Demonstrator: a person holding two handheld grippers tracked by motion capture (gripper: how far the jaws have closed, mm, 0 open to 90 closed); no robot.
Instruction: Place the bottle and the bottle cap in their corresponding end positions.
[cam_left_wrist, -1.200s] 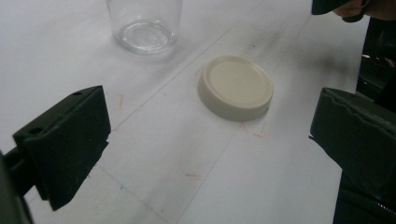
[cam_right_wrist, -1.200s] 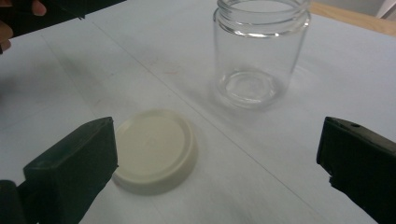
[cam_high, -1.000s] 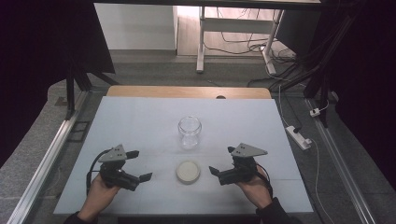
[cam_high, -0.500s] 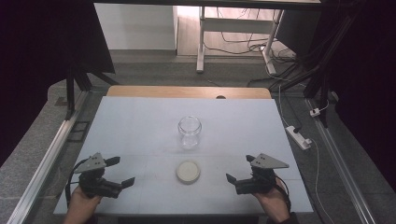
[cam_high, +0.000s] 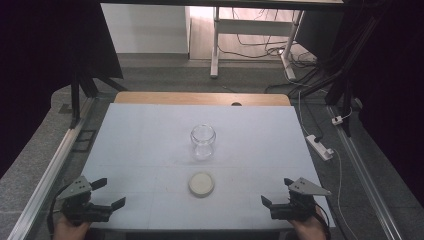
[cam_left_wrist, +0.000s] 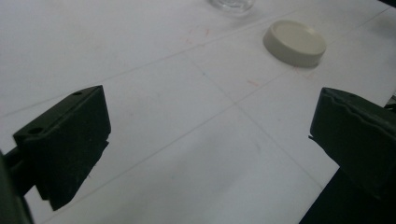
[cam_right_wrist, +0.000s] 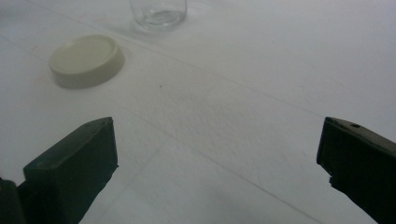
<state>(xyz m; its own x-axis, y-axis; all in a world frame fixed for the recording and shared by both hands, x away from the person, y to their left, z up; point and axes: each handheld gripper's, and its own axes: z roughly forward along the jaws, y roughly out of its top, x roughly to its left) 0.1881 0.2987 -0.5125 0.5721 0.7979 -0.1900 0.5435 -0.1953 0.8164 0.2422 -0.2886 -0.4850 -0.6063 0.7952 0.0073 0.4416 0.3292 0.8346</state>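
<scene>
An empty clear glass jar (cam_high: 203, 141) stands upright, without a lid, at the middle of the white table (cam_high: 145, 140). Its cream round lid (cam_high: 201, 184) lies flat just in front of it. My left gripper (cam_high: 111, 192) rests open at the near left corner, well left of the lid. My right gripper (cam_high: 276, 191) is open at the near right corner. In the left gripper view the lid (cam_left_wrist: 295, 43) lies beyond the wide-apart jaws, with the jar base (cam_left_wrist: 232, 3) at the top edge. The right gripper view has the lid (cam_right_wrist: 87, 59) and jar (cam_right_wrist: 159, 11) at upper left.
A wooden strip (cam_high: 200, 98) borders the table's far edge. A metal rail (cam_high: 50, 170) runs along the left side. On the floor to the right lies a white power strip (cam_high: 320, 146) with cables. A white desk frame (cam_high: 215, 45) stands beyond the table.
Both grippers have drawn back and outward from beside the lid to the near corners of the table. The jar and lid have not moved.
</scene>
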